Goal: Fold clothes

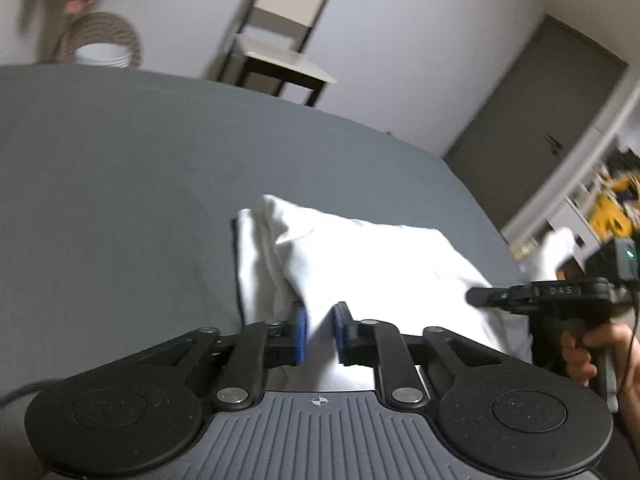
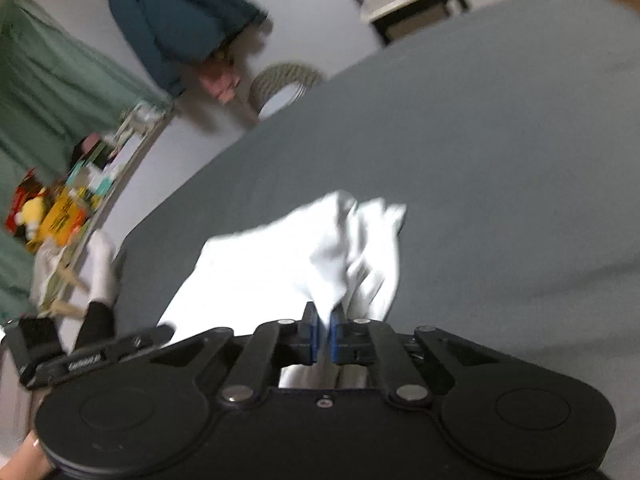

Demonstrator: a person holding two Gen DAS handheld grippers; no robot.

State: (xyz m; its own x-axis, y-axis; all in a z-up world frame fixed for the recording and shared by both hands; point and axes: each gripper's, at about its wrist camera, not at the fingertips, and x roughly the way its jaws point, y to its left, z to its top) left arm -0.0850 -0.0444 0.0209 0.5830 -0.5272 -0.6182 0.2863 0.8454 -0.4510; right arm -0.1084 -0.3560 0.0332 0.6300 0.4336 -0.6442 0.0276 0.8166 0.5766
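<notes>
Gripping white garment (image 2: 288, 256) in my right claw (image 2: 325, 336): blue pads nearly together, a fold of cloth pinched between them. My left claw (image 1: 320, 334) stands a little wider, cloth running through its gap; whether the pads press it, I cannot tell. Garment lies partly folded on the grey bed (image 1: 120, 184), near edge lifted toward both claws, far end bunched. Other claw seen at far right in left view, hand (image 1: 580, 354) on its grip. Frames blurred.
</notes>
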